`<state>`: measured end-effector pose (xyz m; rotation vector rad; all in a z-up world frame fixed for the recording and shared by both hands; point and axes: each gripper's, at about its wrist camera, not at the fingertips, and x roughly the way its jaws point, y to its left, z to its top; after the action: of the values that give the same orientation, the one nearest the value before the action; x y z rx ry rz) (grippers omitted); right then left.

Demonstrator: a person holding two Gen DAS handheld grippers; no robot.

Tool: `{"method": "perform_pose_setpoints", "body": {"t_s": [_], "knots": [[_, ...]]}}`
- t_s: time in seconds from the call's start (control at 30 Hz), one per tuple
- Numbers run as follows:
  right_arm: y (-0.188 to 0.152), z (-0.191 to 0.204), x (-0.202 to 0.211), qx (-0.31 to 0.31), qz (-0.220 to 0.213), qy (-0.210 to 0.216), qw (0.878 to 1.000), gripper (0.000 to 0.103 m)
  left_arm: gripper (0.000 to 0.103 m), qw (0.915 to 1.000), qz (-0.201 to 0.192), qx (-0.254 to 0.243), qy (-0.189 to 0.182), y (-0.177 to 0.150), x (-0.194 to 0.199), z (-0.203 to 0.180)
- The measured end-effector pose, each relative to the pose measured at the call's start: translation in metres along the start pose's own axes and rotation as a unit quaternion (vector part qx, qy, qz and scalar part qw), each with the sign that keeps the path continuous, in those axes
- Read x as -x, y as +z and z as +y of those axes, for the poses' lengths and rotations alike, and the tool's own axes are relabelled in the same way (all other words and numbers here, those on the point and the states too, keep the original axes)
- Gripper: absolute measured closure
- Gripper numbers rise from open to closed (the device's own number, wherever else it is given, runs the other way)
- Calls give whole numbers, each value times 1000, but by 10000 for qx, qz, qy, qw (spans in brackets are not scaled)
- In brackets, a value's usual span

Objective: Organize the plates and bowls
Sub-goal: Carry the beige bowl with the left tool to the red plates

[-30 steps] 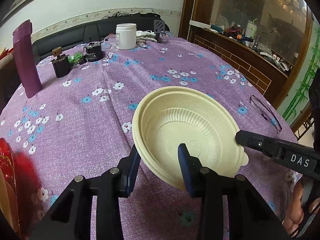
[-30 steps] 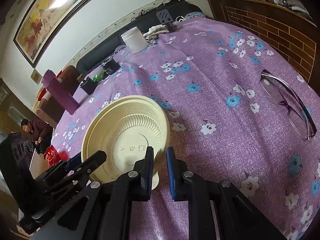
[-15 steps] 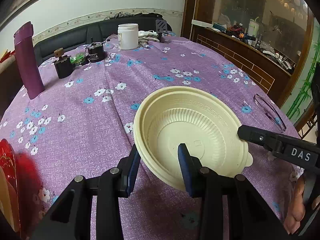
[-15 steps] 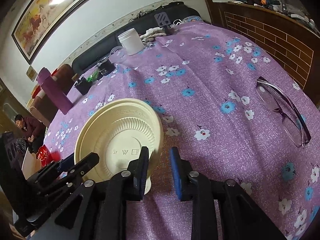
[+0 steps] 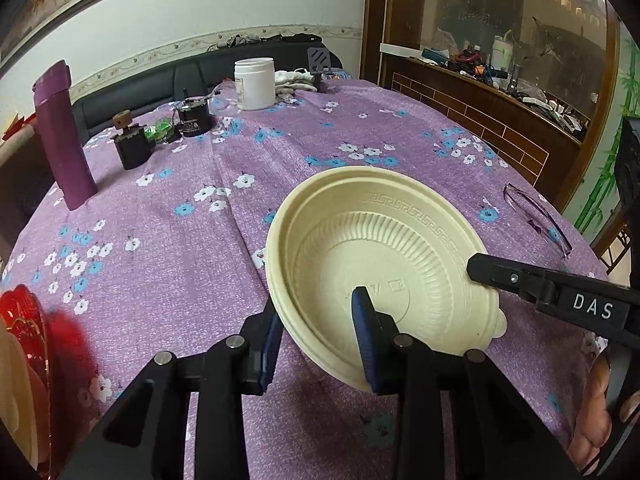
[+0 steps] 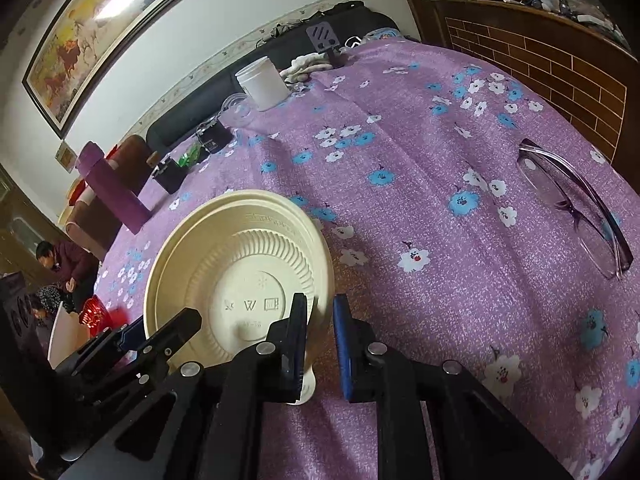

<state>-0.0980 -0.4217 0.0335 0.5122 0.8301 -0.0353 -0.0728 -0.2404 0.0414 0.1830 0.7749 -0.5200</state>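
Observation:
A cream plastic bowl [image 5: 384, 248] is held tilted above the purple flowered tablecloth [image 5: 168, 216]. My left gripper [image 5: 316, 336] is shut on its near rim, one blue pad inside and one outside. In the right wrist view the bowl's underside [image 6: 240, 276] faces me. My right gripper [image 6: 320, 340] straddles the bowl's right rim with its jaws parted a little, and the pads do not press the rim. The right gripper's finger [image 5: 548, 288] also shows in the left wrist view at the bowl's right edge.
On the cloth stand a purple bottle [image 5: 60, 136], a white jar [image 5: 255, 83], two small black containers [image 5: 132, 146] and a pair of clear glasses [image 6: 576, 208]. A red object [image 5: 24, 344] is at the left edge. A wooden counter [image 5: 500, 120] borders the right.
My right gripper's jaws have opened from the bowl's rim. The bowl stays in my left gripper and has risen and tilted slightly.

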Motion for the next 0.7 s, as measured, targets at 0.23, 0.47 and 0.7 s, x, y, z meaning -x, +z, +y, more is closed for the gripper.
{"method": "perform_pose_setpoints", "body": {"t_s": [0.23, 0.47, 0.7], "knots": [[-7, 10, 8, 63, 15, 158, 9999, 89, 70, 9997, -139, -80, 182, -9, 18, 4], [-16, 26, 10, 179, 87, 329, 9993, 89, 70, 9992, -204, -6, 338, -22, 33, 16], [-26, 46, 14, 349, 137, 457, 9983, 88, 70, 9987, -235, 158, 427, -33, 48, 33]]}}
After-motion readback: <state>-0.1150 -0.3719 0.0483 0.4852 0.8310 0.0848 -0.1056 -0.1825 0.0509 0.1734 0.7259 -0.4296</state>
